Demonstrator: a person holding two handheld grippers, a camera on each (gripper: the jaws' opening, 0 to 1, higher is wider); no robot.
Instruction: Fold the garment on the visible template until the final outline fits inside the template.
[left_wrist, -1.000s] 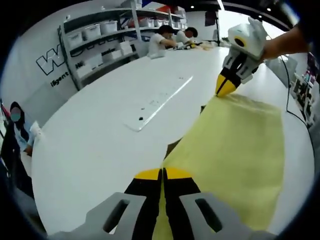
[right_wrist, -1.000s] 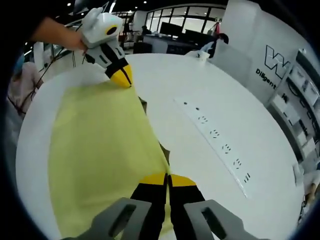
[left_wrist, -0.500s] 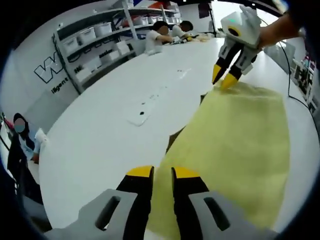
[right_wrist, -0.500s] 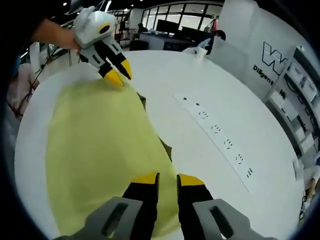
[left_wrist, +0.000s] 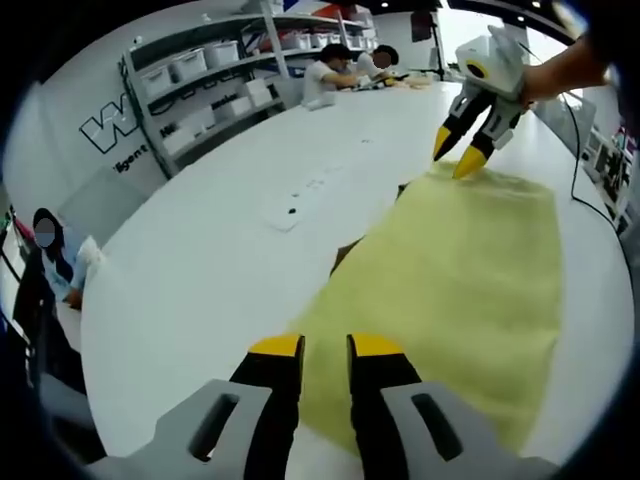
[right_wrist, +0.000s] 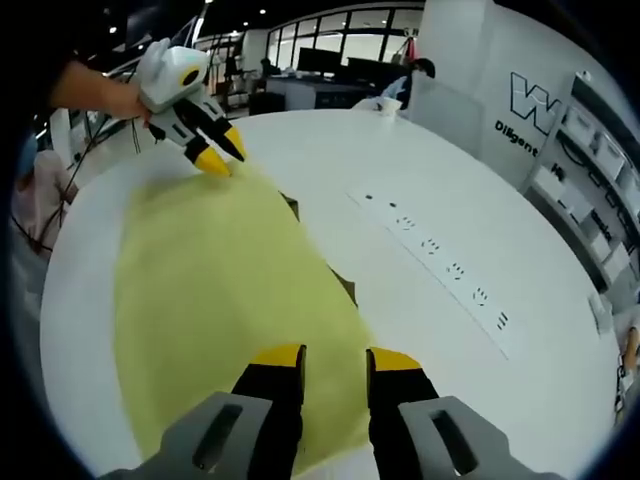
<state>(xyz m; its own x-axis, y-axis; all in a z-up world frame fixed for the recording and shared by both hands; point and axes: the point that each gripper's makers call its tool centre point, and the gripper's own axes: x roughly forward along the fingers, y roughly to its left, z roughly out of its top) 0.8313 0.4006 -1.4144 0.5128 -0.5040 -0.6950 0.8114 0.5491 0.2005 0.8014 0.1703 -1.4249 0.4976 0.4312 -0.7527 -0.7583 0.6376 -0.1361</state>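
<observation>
My left tongs (left_wrist: 325, 345) sit low centre in left gripper view, jaws apart, holding nothing, over near edge of garment (left_wrist: 460, 270). Right tongs (right_wrist: 335, 355) likewise w/ jaws apart, empty. Garment lies flat on white surface (left_wrist: 210, 250), centre-right of frame.

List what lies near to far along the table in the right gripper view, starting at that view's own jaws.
right gripper → yellow garment → left gripper held in a hand → far table edge.
</observation>
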